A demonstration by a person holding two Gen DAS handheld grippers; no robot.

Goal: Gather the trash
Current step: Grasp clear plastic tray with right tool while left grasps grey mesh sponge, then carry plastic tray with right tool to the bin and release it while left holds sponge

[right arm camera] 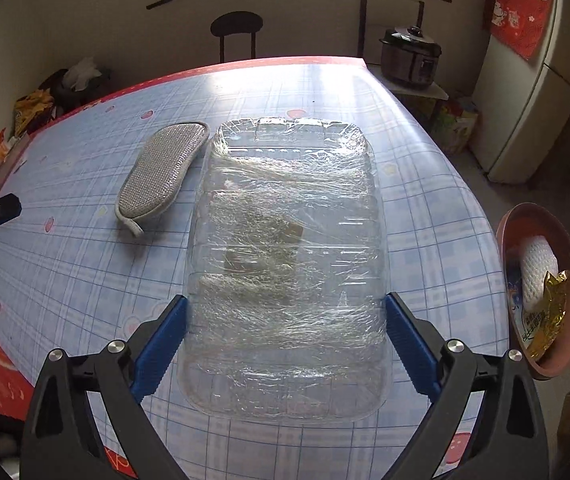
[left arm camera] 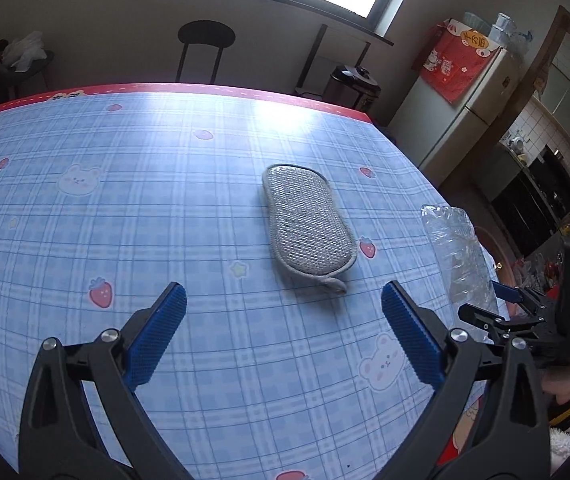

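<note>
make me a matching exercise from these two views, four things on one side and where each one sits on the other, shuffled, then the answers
Things:
1. grey scrubbing pad
2. clear plastic tray wrapped in film
3. gold wrapper
4. left tongs

Places:
A. in the brown bin beside the table's right edge
B. between the pads of the right tongs
C. open above the tablecloth, nothing between them
D. flat on the tablecloth, left of the tray

Pairs: 1-D, 2-B, 3-A, 4-C
</note>
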